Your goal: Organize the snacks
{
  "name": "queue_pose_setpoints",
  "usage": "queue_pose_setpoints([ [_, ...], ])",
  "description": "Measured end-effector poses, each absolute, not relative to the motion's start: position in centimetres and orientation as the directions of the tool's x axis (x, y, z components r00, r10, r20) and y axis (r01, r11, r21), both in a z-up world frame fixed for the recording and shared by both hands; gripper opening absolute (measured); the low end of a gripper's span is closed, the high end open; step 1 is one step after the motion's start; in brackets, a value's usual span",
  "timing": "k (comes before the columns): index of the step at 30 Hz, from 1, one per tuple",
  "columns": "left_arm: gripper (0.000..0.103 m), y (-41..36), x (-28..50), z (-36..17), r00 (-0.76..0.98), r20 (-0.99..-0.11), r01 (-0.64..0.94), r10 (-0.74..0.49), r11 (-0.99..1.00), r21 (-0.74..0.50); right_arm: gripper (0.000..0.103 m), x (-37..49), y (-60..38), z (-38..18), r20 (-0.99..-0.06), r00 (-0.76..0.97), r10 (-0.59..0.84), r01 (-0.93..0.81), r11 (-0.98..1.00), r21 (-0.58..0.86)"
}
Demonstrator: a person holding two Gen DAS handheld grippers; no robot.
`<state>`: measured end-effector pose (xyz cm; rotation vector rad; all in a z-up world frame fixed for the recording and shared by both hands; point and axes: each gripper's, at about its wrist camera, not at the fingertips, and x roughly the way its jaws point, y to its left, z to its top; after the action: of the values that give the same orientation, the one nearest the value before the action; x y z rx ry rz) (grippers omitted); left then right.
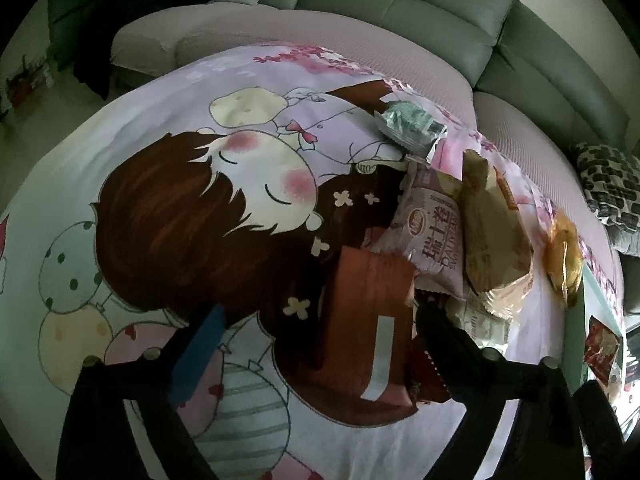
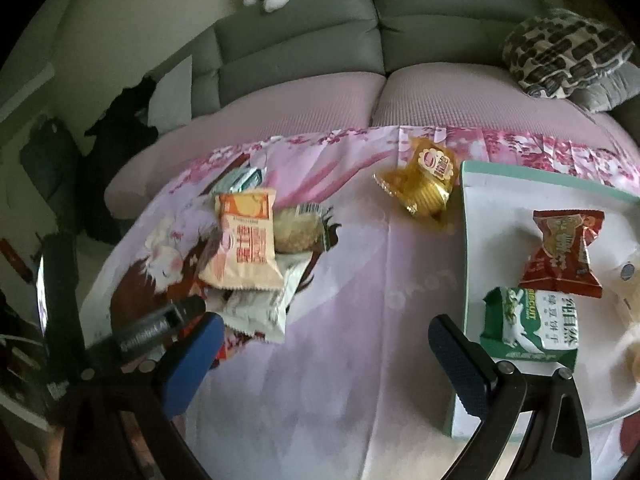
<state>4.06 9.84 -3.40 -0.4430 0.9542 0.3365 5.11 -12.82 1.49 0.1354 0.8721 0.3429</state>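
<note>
In the right wrist view the tray (image 2: 472,216) runs off the right edge, and a pale snack (image 2: 630,276) there is blurred and cut off. Under the orange packet (image 2: 244,240), a white packet (image 2: 260,308) is half covered (print unreadable).

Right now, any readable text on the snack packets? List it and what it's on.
"瑞士卷": pale purple packet in the pile.
"BISCUIT": green and white packet on the white tray.
Red packet, orange packet, gold packet: print too blurred to read.
Barcode on clear packet: digits unreadable.
</note>
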Motion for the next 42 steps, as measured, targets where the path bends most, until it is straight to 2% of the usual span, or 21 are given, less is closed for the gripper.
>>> queue_pose_setpoints([
  [4,0.095,9.9,4.3,-3.5,0.538,-0.84,-0.448,0.069,0.868,-0.215,0.103,5.9,-12.4,1.5,-0.72,0.595,0.356,-0.237,0.935,0.266],
  [8,0.082,9.8,4.7,-3.5,0.527,-0.846,-0.436,0.079,0.88,-0.19,0.103,7.1,-11.7,1.6,-0.708,0.584,0.397,-0.239,0.918,0.317],
  [12,0.078,9.6,4.7,-3.5,0.519,-0.851,-0.427,0.081,0.887,-0.176,0.103,8.0,-10.5,2.1,-0.686,0.586,0.43,-0.273,0.903,0.333],
  [14,0.069,9.6,4.7,-3.4,0.522,-0.85,-0.421,0.077,0.89,-0.178,0.103,8.5,-9.8,2.1,-0.687,0.587,0.429,-0.283,0.903,0.322],
  [18,0.059,9.8,4.7,-3.3,0.533,-0.843,-0.409,0.068,0.893,-0.187,0.103,9.5,-8.5,1.7,-0.703,0.567,0.429,-0.296,0.903,0.312],
  [20,0.043,10.0,4.6,-3.3,0.539,-0.84,-0.411,0.061,0.89,-0.199,0.103,10.0,-8.2,1.5,-0.704,0.558,0.439,-0.299,0.898,0.323],
  [30,0.042,11.0,4.2,-3.1,0.558,-0.829,-0.426,0.034,0.869,-0.251,0.102,11.9,-6.0,0.2,-0.745,0.529,0.406,-0.301,0.911,0.283],
  [32,0.042,11.2,4.2,-3.0,0.56,-0.828,-0.434,0.036,0.864,-0.256,0.089,12.0,-5.7,-0.1,-0.751,0.526,0.399,-0.303,0.913,0.273],
  [36,0.042,11.3,3.9,-3.0,0.562,-0.826,-0.439,0.037,0.86,-0.261,0.076,12.3,-5.3,-0.8,-0.764,0.498,0.411,-0.304,0.907,0.291],
  [38,0.042,11.4,3.9,-3.0,0.563,-0.826,-0.44,0.035,0.858,-0.264,0.064,12.3,-5.2,-1.0,-0.762,0.48,0.436,-0.309,0.896,0.318],
  [42,0.042,11.3,3.9,-2.9,0.564,-0.825,-0.444,0.037,0.856,-0.265,0.056,12.1,-5.0,-1.0,-0.762,0.477,0.439,-0.314,0.894,0.319],
])
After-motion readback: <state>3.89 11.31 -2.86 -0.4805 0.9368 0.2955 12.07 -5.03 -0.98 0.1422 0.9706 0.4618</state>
